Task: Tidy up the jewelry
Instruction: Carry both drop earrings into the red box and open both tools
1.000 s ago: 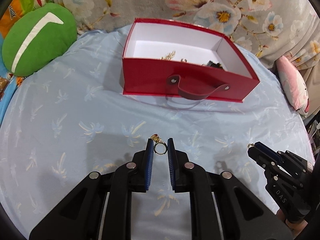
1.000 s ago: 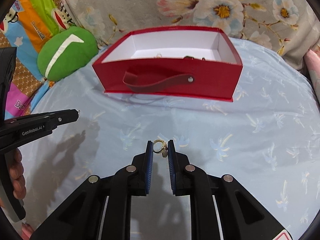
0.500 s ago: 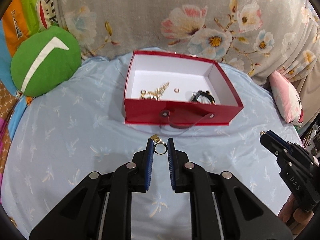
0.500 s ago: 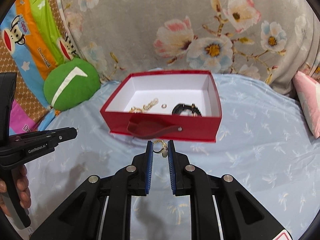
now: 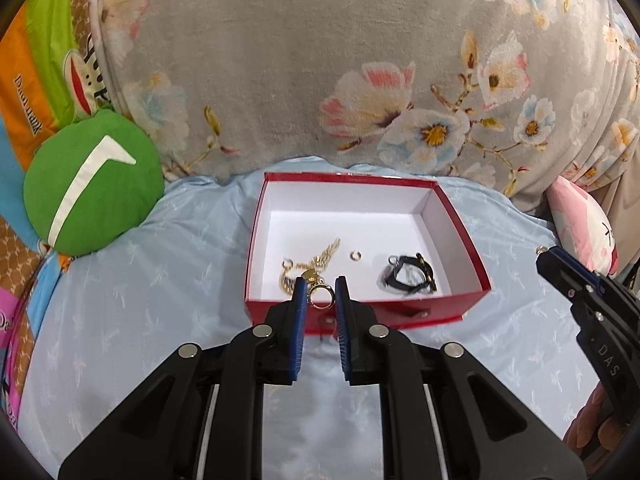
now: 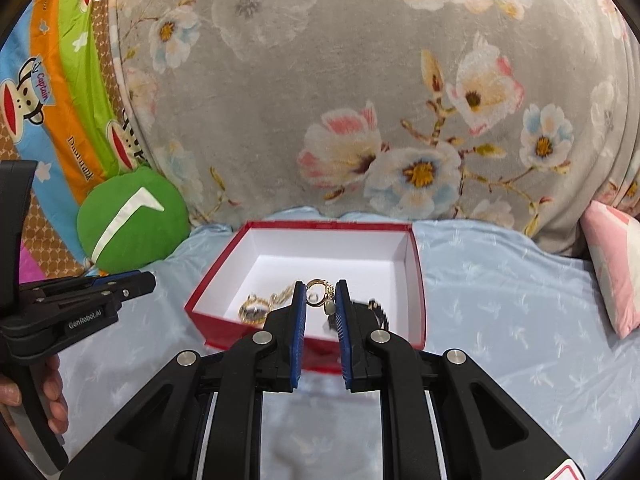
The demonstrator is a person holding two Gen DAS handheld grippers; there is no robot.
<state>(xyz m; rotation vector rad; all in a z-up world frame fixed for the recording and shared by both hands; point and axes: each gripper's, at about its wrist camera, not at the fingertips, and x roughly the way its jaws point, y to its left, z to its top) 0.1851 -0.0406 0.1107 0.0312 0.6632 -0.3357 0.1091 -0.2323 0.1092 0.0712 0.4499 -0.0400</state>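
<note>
Jewelry goes into the open red cardboard box with white lining (image 5: pixel 460 236) on the pale blue bedsheet (image 5: pixel 160 280); a gold chain (image 5: pixel 316 258), black strap piece (image 5: pixel 408 276) and small ring (image 5: pixel 355 255) already lie inside. Two pieces remain: the left gripper (image 5: pixel 319 294) pinches a gold ring (image 5: pixel 320 291), the right gripper (image 6: pixel 319 298) a gold pearl-drop earring (image 6: pixel 320 294), whose pearl only the right wrist view shows.

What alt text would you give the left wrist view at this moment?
The left tool pinches a gold ring above the near wall of an open red box on a light blue bedsheet. Inside lie a gold chain, a small ring and a black band. The right tool shows at the right edge, a green pillow at left.
</note>
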